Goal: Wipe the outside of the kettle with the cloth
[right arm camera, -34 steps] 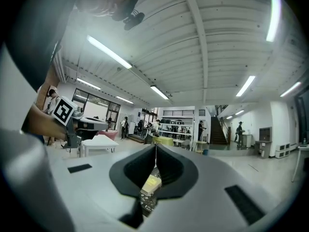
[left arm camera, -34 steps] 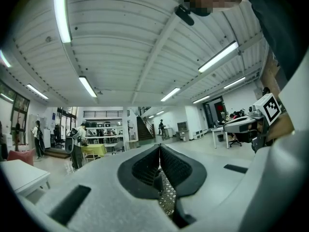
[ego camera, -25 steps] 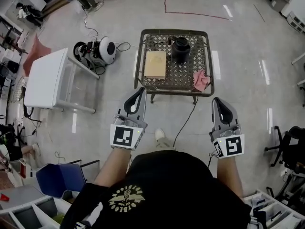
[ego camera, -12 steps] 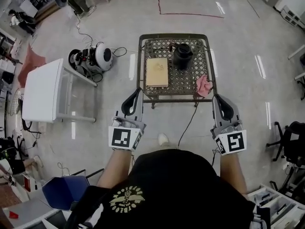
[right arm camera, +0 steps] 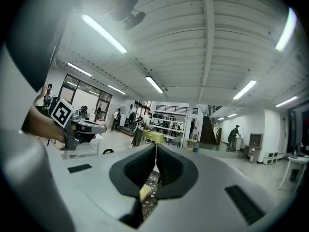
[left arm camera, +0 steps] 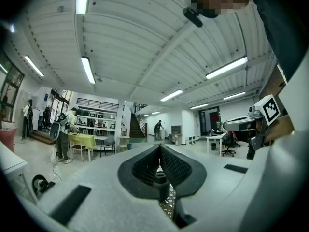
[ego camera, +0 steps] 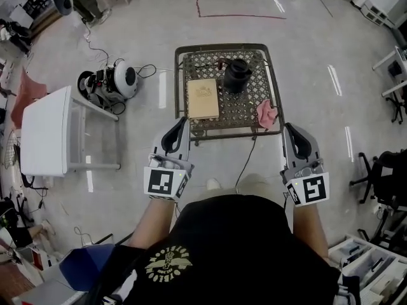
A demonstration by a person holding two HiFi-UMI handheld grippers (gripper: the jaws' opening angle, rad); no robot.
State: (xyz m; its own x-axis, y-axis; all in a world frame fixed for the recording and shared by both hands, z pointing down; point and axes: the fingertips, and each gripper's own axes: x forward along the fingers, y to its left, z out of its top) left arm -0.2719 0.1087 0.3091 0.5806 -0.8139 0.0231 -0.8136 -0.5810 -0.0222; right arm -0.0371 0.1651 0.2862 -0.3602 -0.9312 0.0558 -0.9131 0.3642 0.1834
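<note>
Left hand-held gripper (ego camera: 180, 123) and right hand-held gripper (ego camera: 288, 128), jaws together and empty, held level short of brown wire-mesh worktop (ego camera: 179, 88), probably approaching; round black kettle (ego camera: 236, 75) far-centre, crumpled pink cloth (ego camera: 266, 113) near-right, untouched.

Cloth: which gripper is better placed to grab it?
Likely right: the pink cloth lies at the table's right edge, ahead of the right gripper; the left gripper faces the wooden board.
</note>
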